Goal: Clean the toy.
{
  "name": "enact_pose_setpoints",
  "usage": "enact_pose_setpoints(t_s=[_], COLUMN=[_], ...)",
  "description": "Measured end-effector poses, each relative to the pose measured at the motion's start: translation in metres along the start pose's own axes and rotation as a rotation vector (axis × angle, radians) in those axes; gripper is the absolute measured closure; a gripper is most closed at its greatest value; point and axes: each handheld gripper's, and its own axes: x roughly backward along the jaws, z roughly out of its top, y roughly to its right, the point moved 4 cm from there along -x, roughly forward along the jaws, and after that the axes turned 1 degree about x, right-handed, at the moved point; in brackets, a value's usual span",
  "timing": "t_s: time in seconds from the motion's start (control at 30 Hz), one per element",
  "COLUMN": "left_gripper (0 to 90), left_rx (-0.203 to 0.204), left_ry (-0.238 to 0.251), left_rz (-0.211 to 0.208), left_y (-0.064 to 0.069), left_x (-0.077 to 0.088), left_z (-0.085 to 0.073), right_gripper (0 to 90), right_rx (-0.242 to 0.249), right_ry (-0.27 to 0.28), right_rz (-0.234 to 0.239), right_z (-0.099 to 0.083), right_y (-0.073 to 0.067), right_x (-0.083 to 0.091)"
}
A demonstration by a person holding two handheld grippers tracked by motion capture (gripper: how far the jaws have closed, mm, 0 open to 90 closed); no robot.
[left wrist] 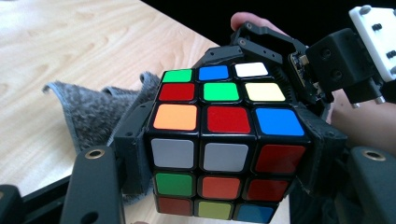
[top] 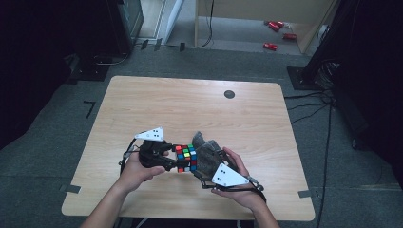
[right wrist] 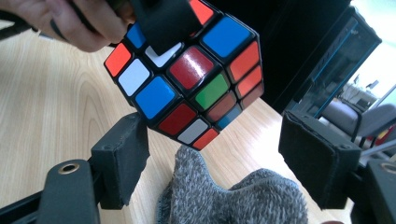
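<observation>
Now the left gripper (top: 172, 156) pinches the cube (top: 186, 158); the right gripper (right wrist: 212, 154), jaws spread, must next close on the cloth (right wrist: 233, 196).

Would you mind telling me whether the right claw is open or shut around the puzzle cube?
Open. In the right gripper view, the right claw has both pads standing clear of the puzzle cube, with bare gaps either side; the left claw holds it.

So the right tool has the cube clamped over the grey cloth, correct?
Not quite: the left tool clamps the cube over the grey cloth. The right tool stands open, pads clear of it, as the right gripper view shows.
</observation>
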Motion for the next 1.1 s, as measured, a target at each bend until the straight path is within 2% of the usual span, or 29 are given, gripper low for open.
enact_pose_setpoints(t_s=[0.17, 0.3, 0.47, 0.63, 0.7, 0.87, 0.97, 1.03, 1.1], left_gripper=[34.9, 34.9, 34.9, 34.9, 34.9, 34.9, 34.8, 34.8, 34.7], left_rx=[0.019, 0.062, 0.078, 0.105, 0.101, 0.091, 0.111, 0.109, 0.093], left_ry=[-0.023, -0.052, -0.092, -0.090, -0.093, -0.141, -0.146, -0.154, -0.145], left_rz=[-0.025, -0.067, -0.089, -0.121, -0.126, -0.151, -0.176, -0.181, -0.169], left_y=[-0.001, -0.002, -0.003, -0.005, -0.004, -0.002, -0.001, 0.000, 0.001], left_x=[0.000, -0.001, -0.002, -0.002, -0.002, -0.009, -0.013, -0.015, -0.015], left_z=[-0.001, -0.001, -0.003, -0.003, -0.004, -0.007, -0.007, -0.008, -0.008], right_gripper=[24.3, 22.8, 21.2, 22.4, 22.8, 20.9, 21.5, 24.1, 26.6], right_rx=[0.046, 0.090, 0.138, 0.142, 0.146, 0.165, 0.179, 0.186, 0.206], right_ry=[0.013, 0.029, 0.037, 0.042, 0.045, 0.038, 0.035, 0.036, 0.031], right_rz=[0.009, 0.020, 0.045, 0.067, 0.081, 0.097, 0.105, 0.106, 0.106], right_z=[0.000, 0.002, 0.003, 0.003, 0.005, 0.006, 0.006, 0.006, 0.007], right_y=[-0.002, -0.003, -0.008, -0.010, -0.012, -0.017, -0.021, -0.022, -0.023], right_x=[-0.001, 0.000, 0.000, 0.000, -0.001, -0.004, -0.005, -0.006, -0.007])
